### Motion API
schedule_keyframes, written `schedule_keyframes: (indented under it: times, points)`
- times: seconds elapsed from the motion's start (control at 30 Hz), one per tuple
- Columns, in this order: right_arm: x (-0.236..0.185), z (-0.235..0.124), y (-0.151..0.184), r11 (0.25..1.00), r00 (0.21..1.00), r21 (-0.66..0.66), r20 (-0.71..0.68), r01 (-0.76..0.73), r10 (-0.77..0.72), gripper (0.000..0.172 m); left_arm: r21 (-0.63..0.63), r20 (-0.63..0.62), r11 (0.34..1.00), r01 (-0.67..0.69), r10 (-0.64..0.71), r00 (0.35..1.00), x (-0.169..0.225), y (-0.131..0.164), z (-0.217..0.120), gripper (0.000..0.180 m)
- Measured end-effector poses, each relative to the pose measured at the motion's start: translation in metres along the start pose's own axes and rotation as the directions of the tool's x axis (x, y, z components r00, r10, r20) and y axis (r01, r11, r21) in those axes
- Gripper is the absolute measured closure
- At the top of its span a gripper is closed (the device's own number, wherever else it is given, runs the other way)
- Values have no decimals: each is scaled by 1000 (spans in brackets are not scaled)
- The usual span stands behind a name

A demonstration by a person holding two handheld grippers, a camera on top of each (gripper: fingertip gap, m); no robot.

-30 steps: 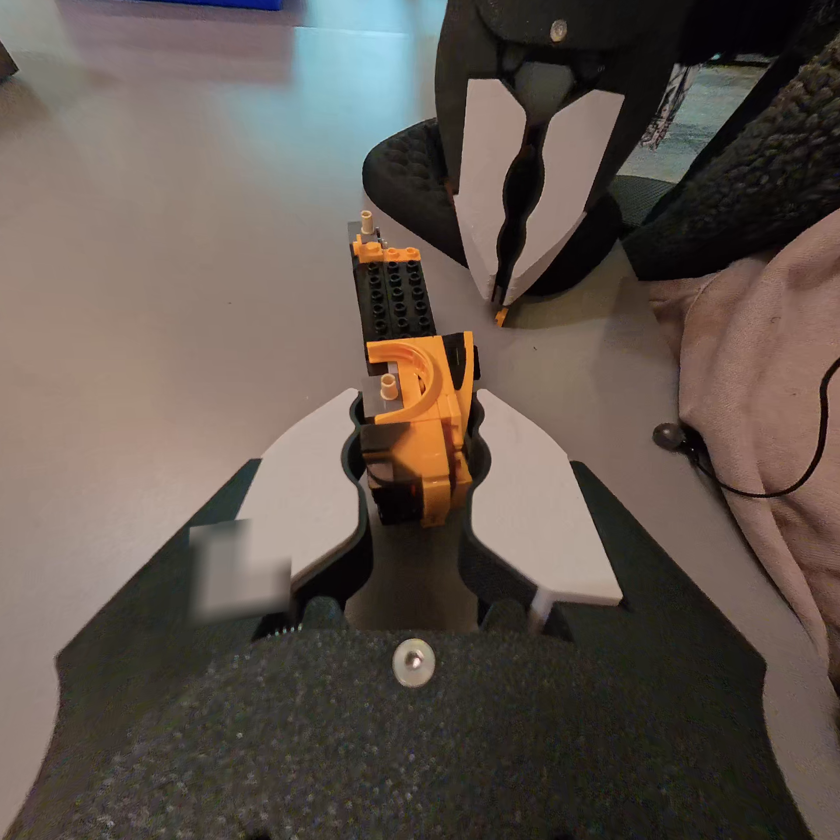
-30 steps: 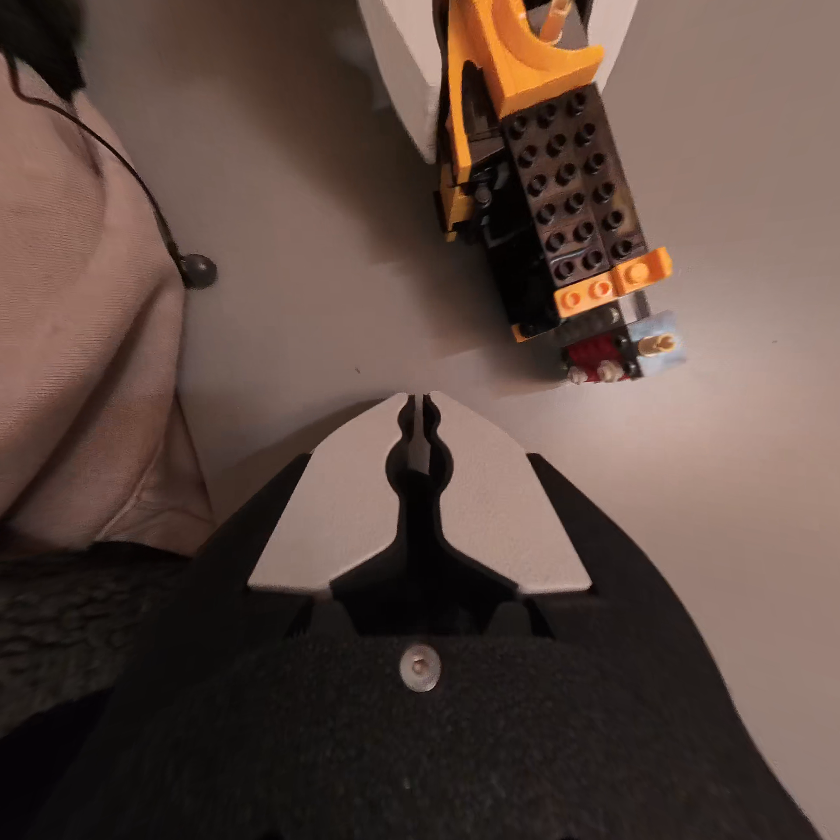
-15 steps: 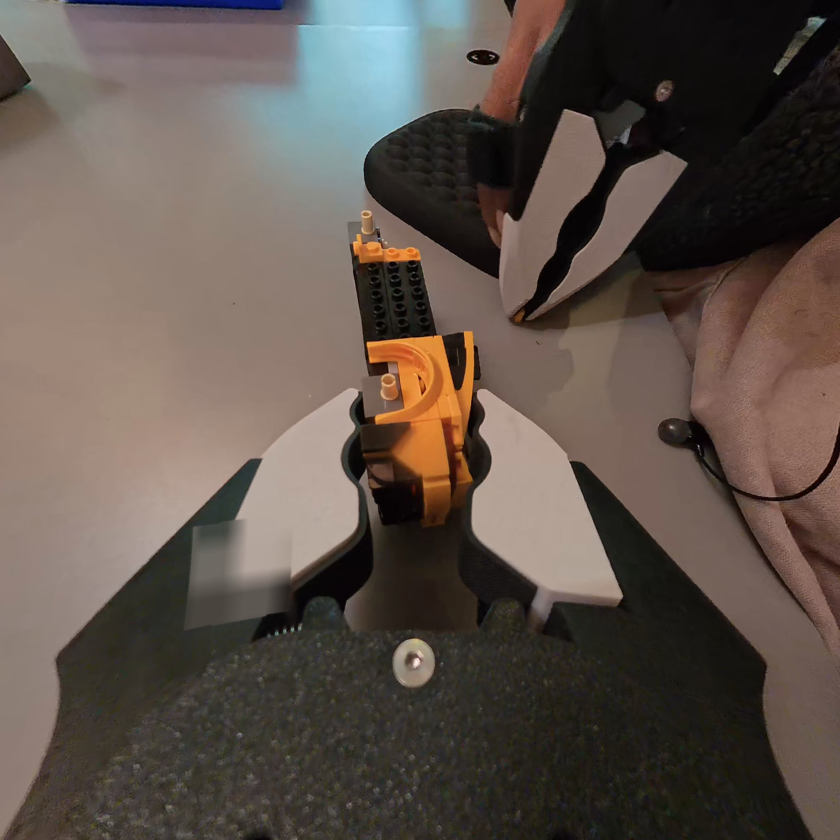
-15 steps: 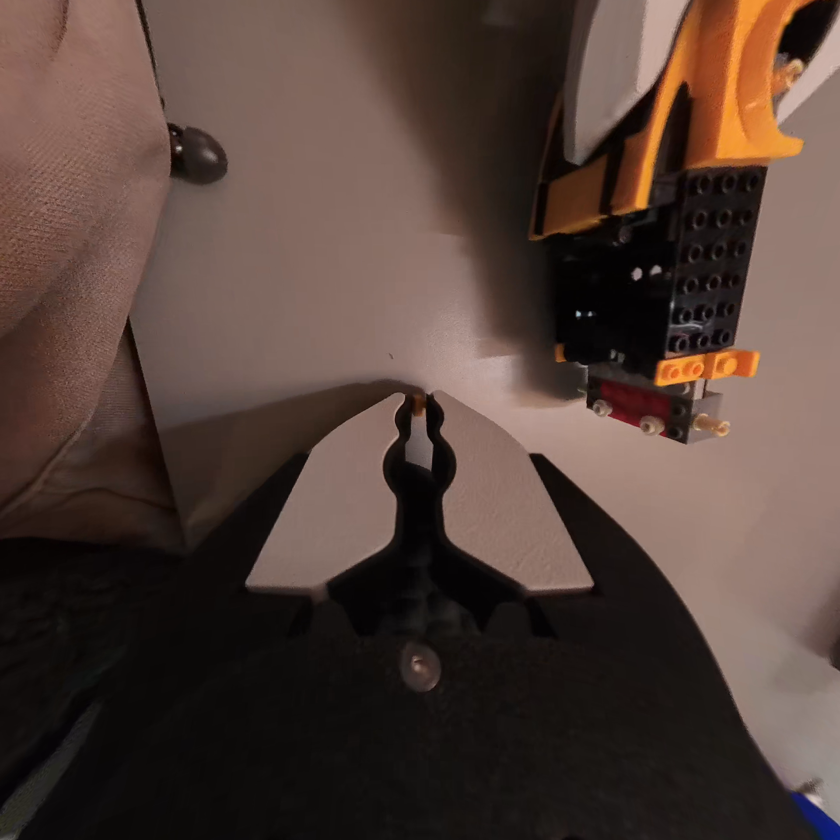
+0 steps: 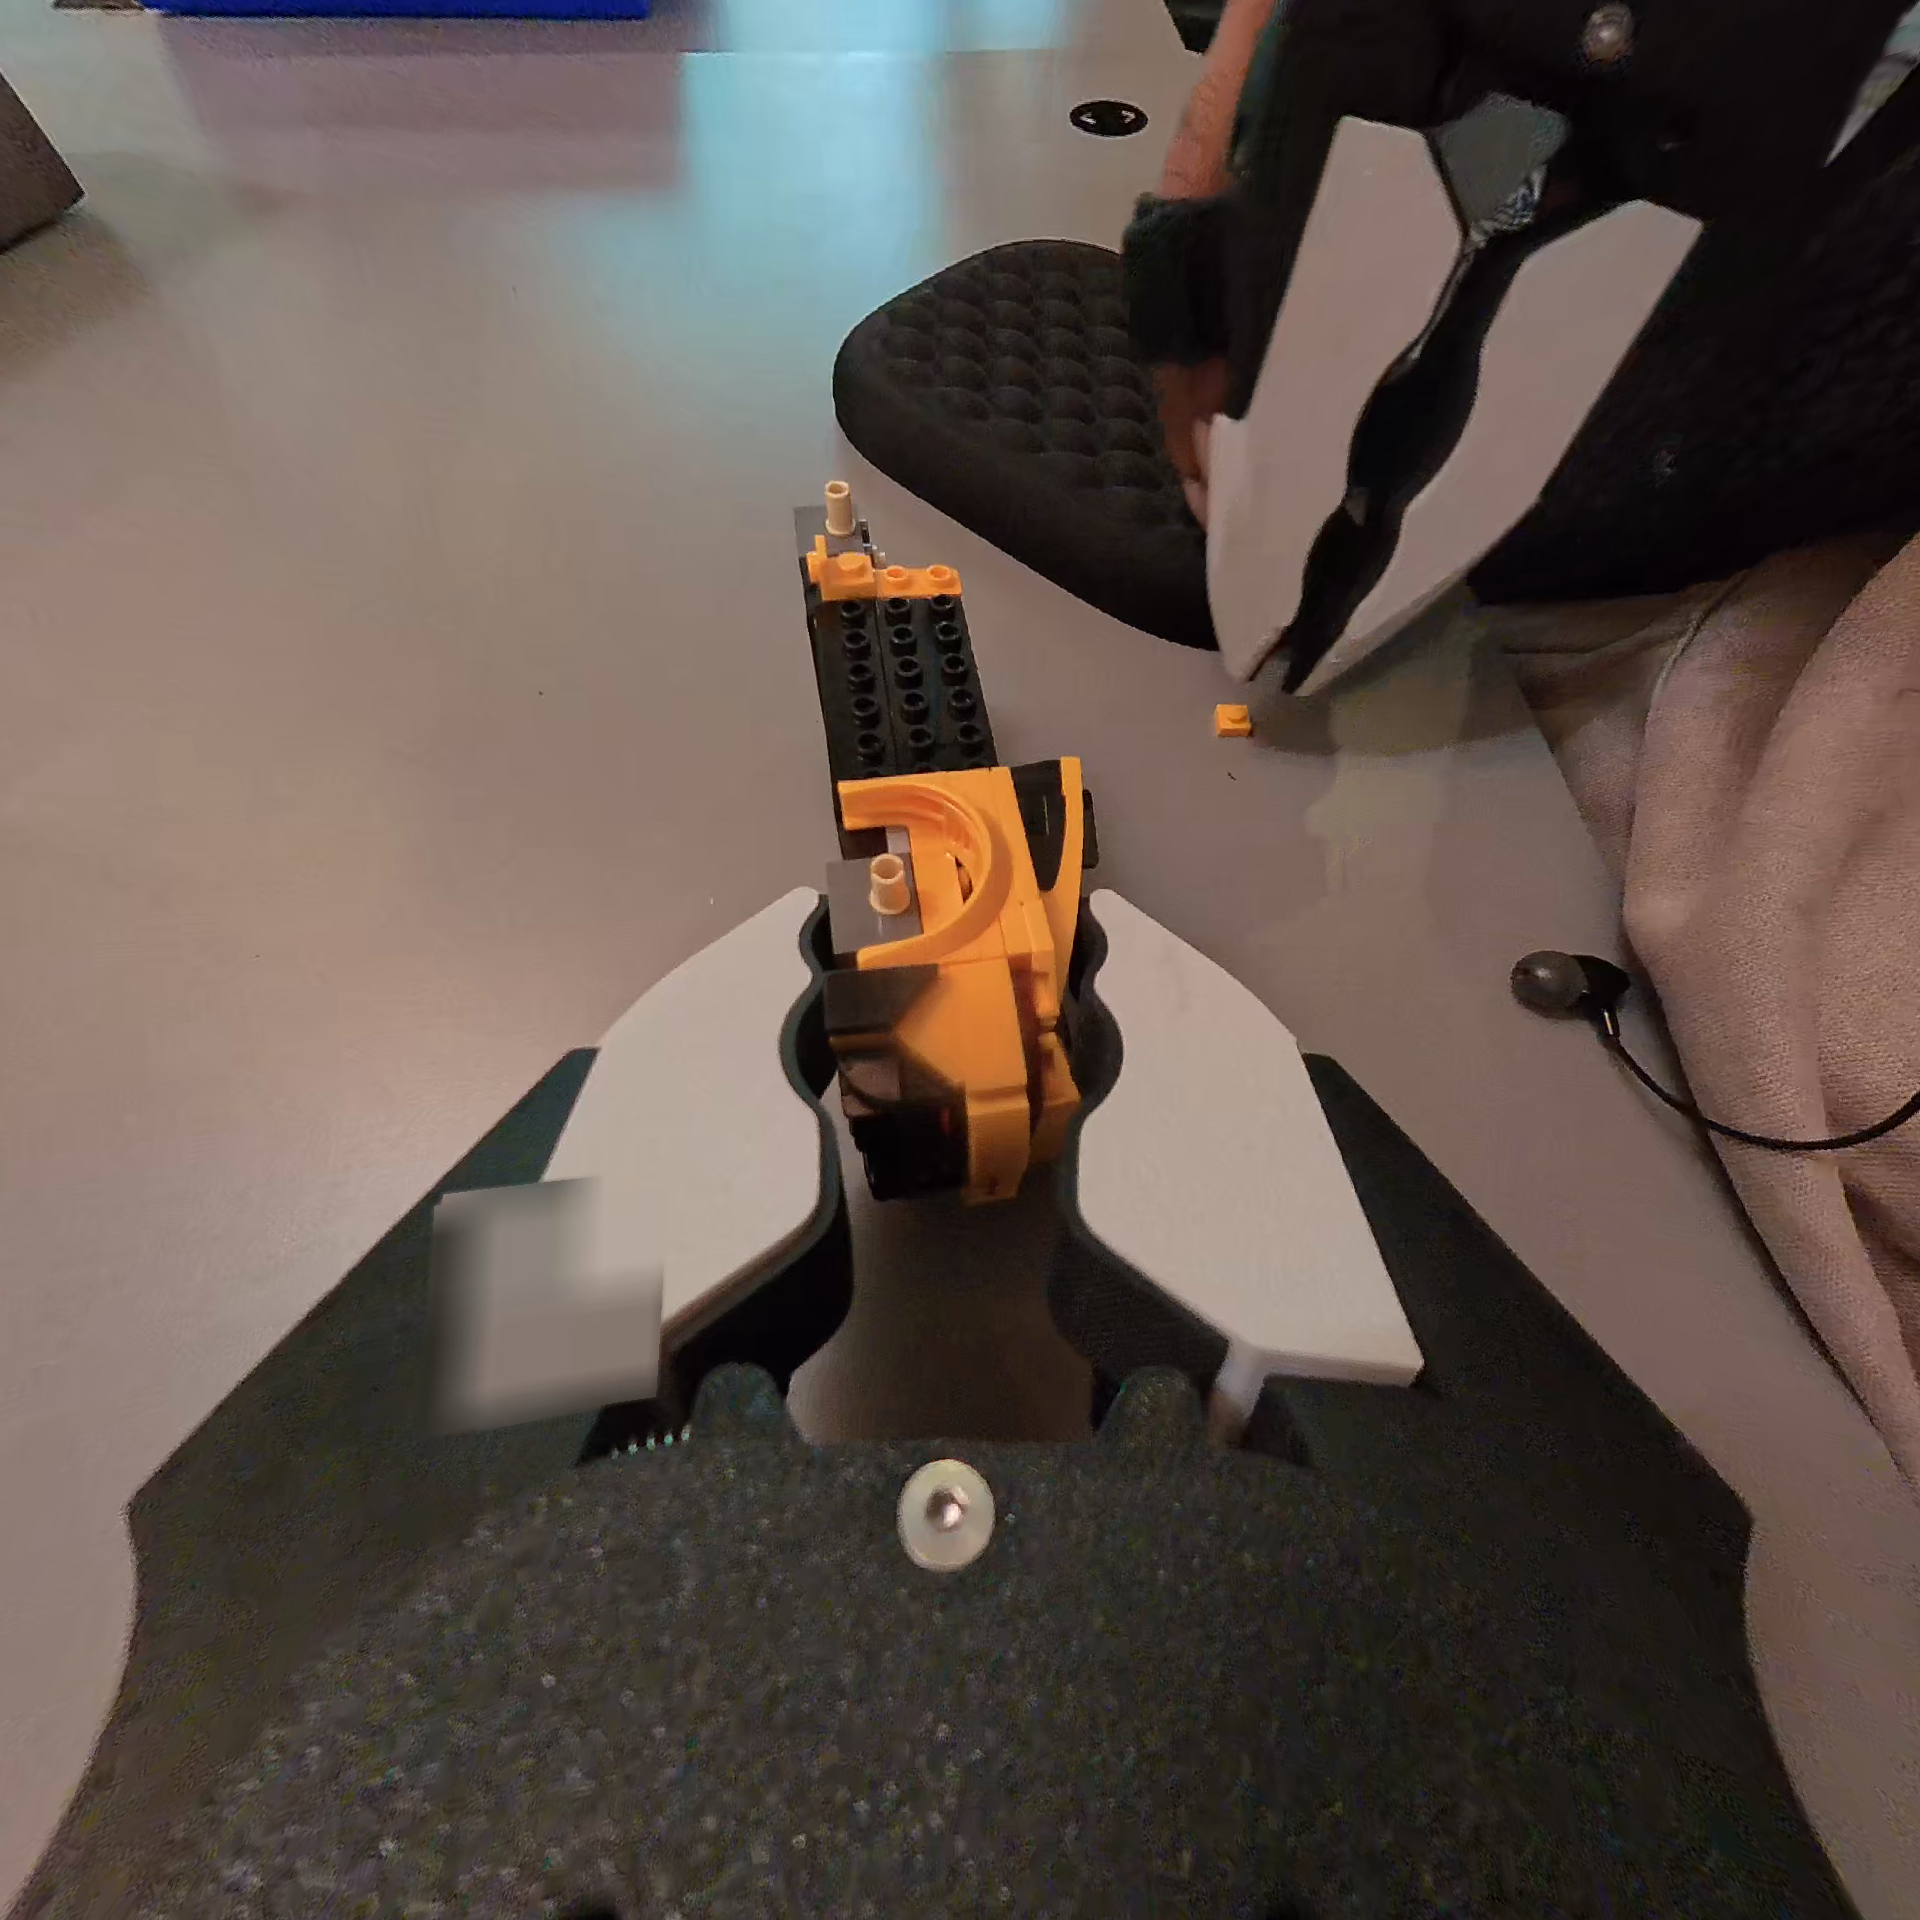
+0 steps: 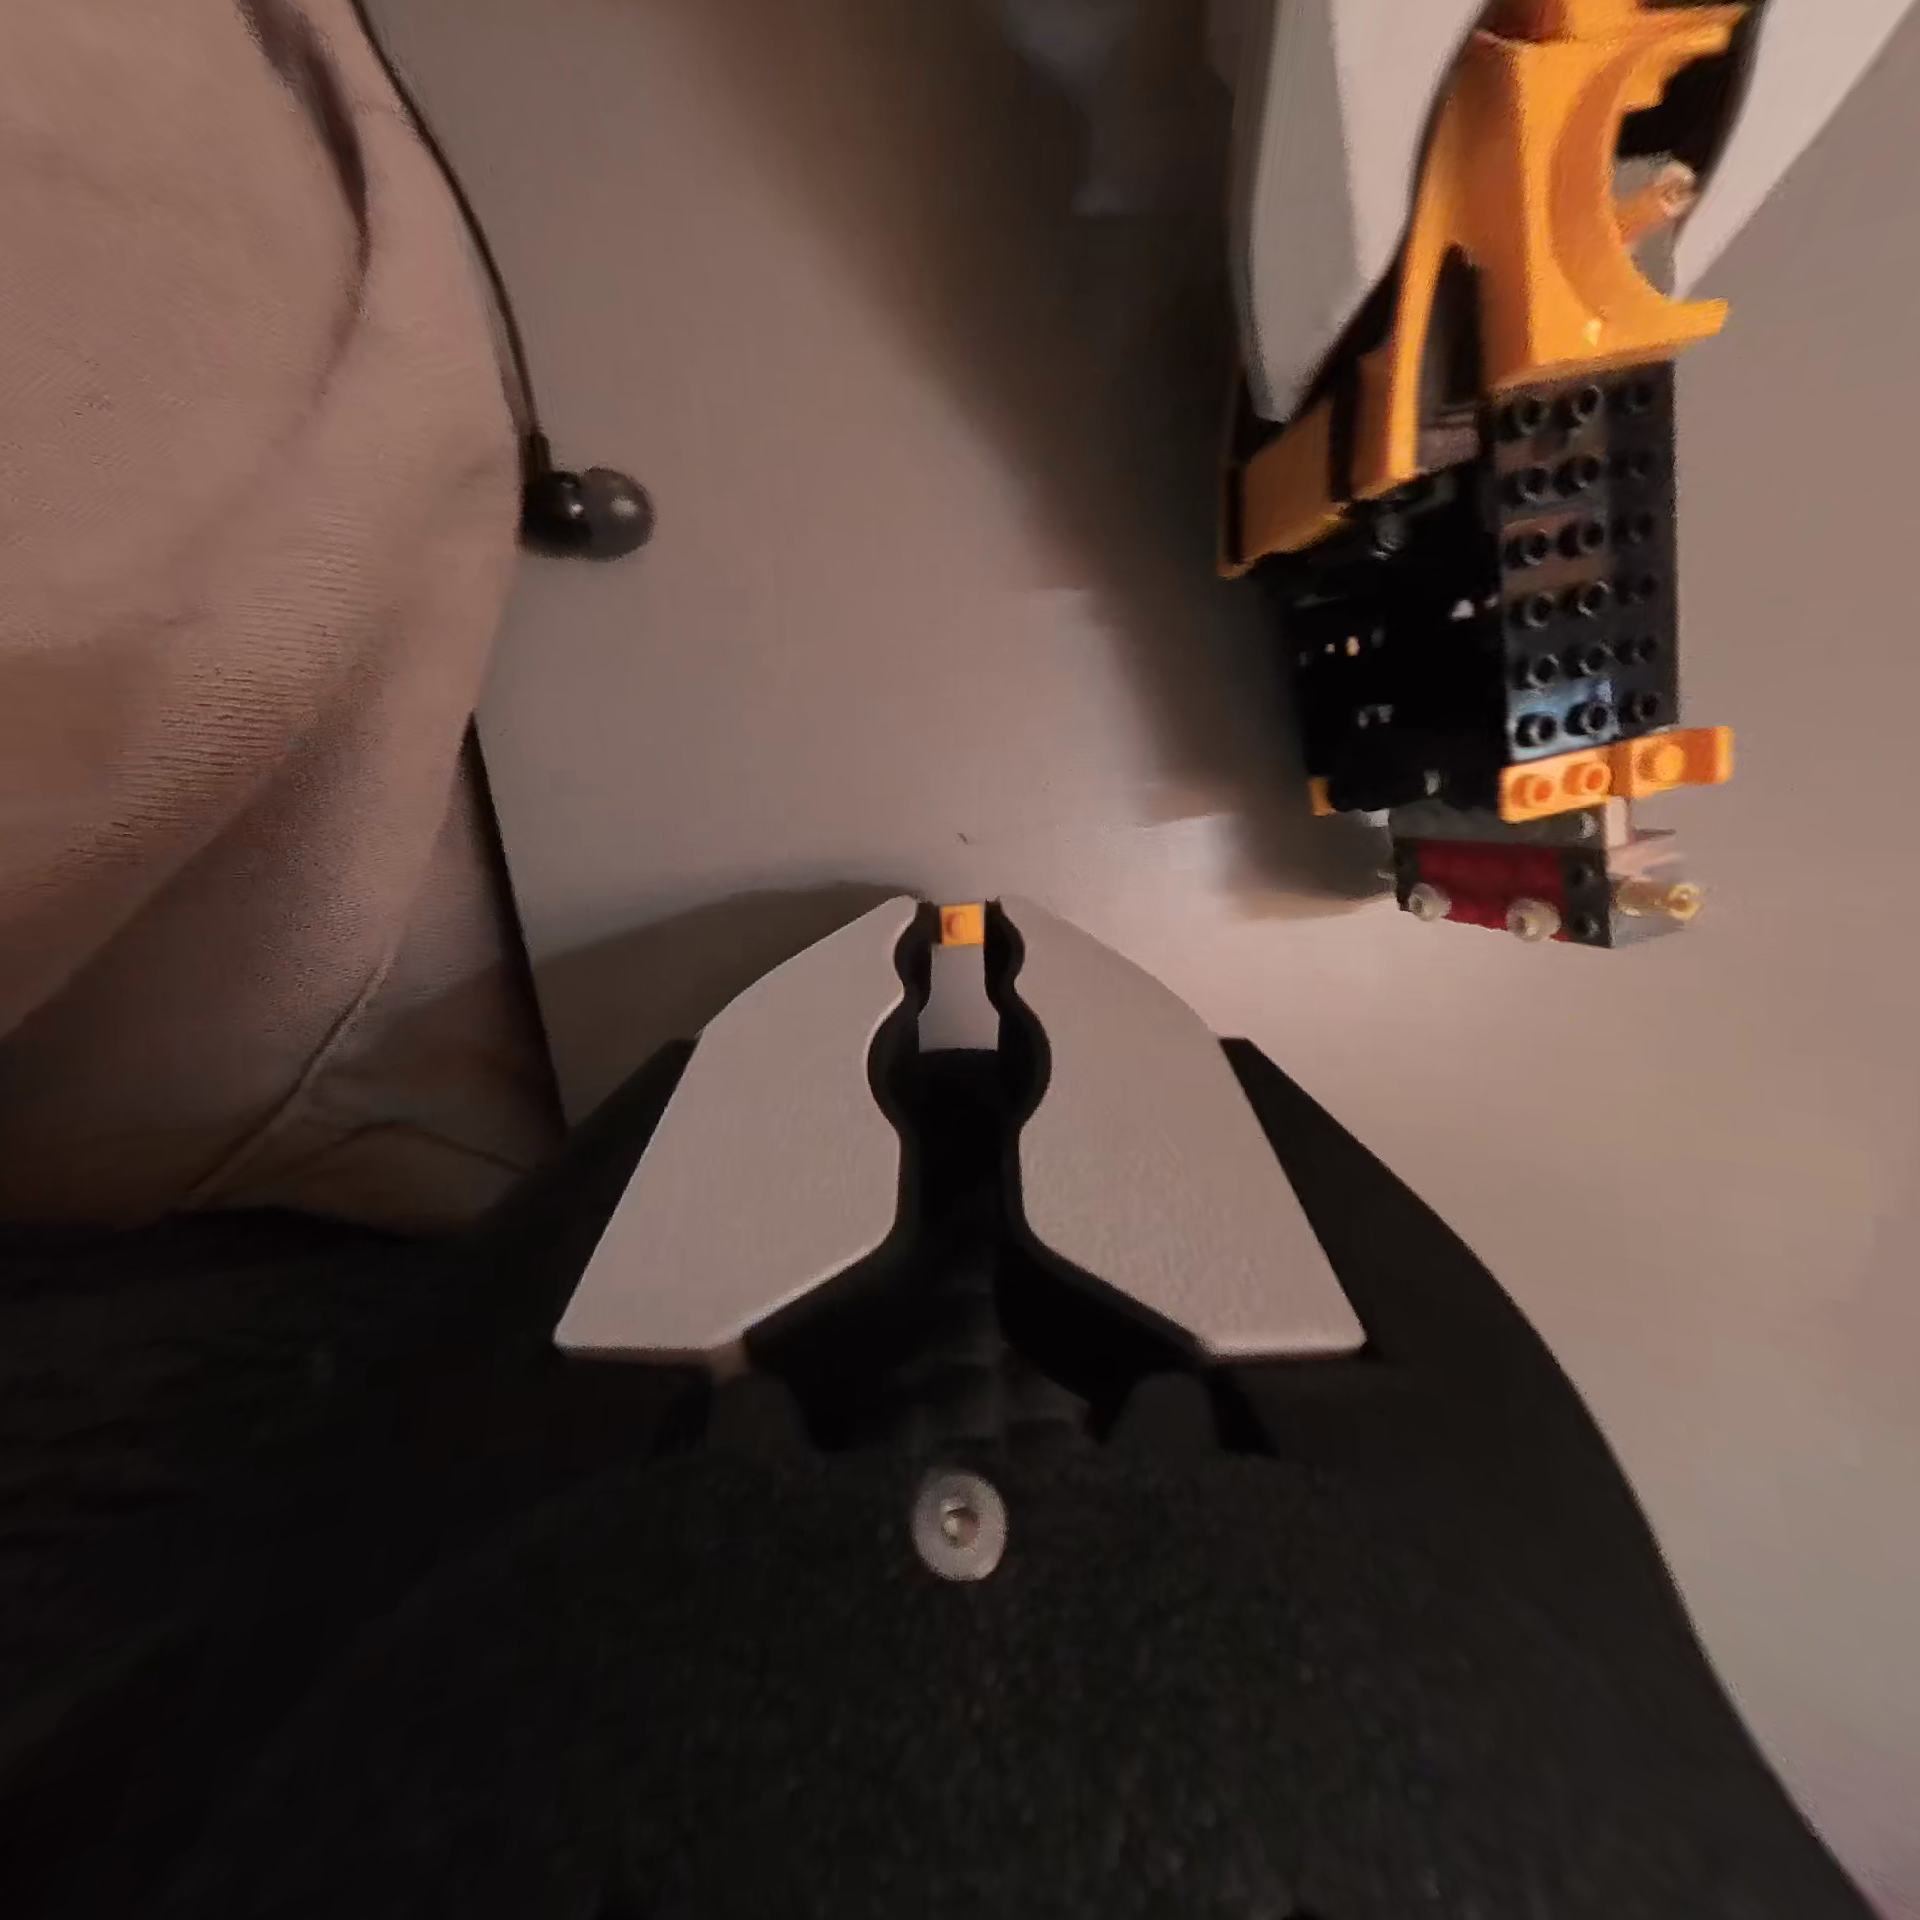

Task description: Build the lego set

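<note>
Left tool (image 5: 951, 914) clamped on the orange end of an orange-and-black brick model (image 5: 935, 852) lying on the grey counter (image 5: 416, 623), right tool (image 5: 1283, 665) slightly parted, lifted just above a tiny orange brick (image 5: 1232, 720) lying loose on the counter, black earbud (image 5: 1548, 982) nearby

Left tool (image 5: 951, 914): two pale grey, wing-shaped finger plates with wavy black inner pads, mounted on a broad, grainy black body; one silver screw (image 5: 945, 1512) centred near the base; a blurred patch over the left plate. Right tool (image 6: 961, 914): same build, pale grey plates, scalloped black pads, speckled black housing, one silver screw (image 6: 958, 1536). Worn by the person: a black fingerless knit glove (image 5: 1184, 291), a dark fleecy sleeve (image 5: 1714, 436), pale pinkish-beige fabric (image 5: 1787, 831).
</note>
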State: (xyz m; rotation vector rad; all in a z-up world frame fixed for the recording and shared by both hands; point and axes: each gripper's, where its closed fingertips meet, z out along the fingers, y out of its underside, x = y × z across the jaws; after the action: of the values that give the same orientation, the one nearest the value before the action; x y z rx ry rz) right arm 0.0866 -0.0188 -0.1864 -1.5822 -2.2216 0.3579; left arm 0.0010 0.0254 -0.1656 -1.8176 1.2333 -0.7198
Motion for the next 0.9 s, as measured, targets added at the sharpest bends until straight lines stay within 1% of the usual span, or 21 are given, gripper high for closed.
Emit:
schedule_keyframes:
  times: [0.07, 0.27, 0.67, 0.77, 0.9]
  points:
    - [2, 2, 2, 1000, 999, -9, 41, -18, 19, 162, 0, -1, 1000, 2, -2, 1000, 0, 0, 0, 138]
    - [1, 9, 8, 998, 991, -66, 130, -3, 12, 164, -2, -4, 1000, -3, 3, 1000, 1, 1, -1, 138]
    - [-1, 12, 10, 992, 977, -123, 211, 29, -2, 166, -5, -9, 1000, -3, 3, 1000, 2, 2, -1, 138]
    - [8, 6, 5, 996, 981, -89, 191, 20, -2, 172, -7, -10, 1000, -3, 3, 1000, 2, 2, -1, 138]
    - [50, -24, -13, 999, 995, -29, 94, 23, -20, 171, -6, -13, 1000, 2, -2, 1000, 1, 2, -1, 138]
